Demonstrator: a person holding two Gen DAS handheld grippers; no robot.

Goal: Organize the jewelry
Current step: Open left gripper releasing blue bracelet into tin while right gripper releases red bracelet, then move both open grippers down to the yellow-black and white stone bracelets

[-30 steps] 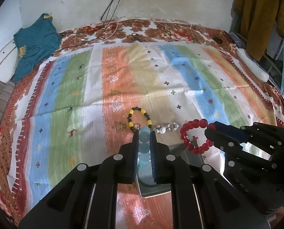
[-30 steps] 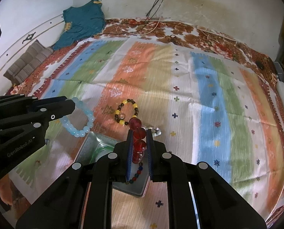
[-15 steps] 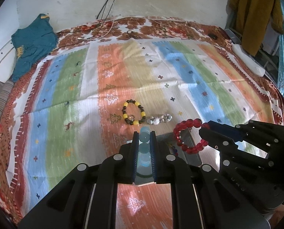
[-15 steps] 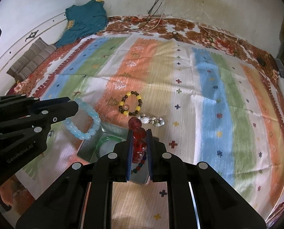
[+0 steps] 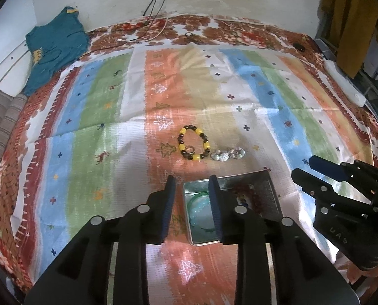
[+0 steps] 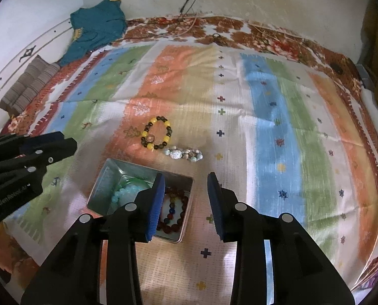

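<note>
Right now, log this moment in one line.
left gripper: open, empty | right gripper: open, empty | tin: bracelets inside | cloth: two bracelets left

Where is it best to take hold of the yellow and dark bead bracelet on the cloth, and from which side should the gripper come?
The yellow and dark bracelet lies flat as an open ring, apart from the pale bead bracelet and the metal tin. Probably come from above, one finger inside the ring and one outside, and pinch the bead strand on its far side, away from both neighbours.

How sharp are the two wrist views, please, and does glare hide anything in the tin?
Left wrist view: bright sheen on the tin blurs the red bracelet. Right wrist view: the cloth smears rightward, yet the yellow-and-black bracelet reads sharply; both bow at the edges.
</note>
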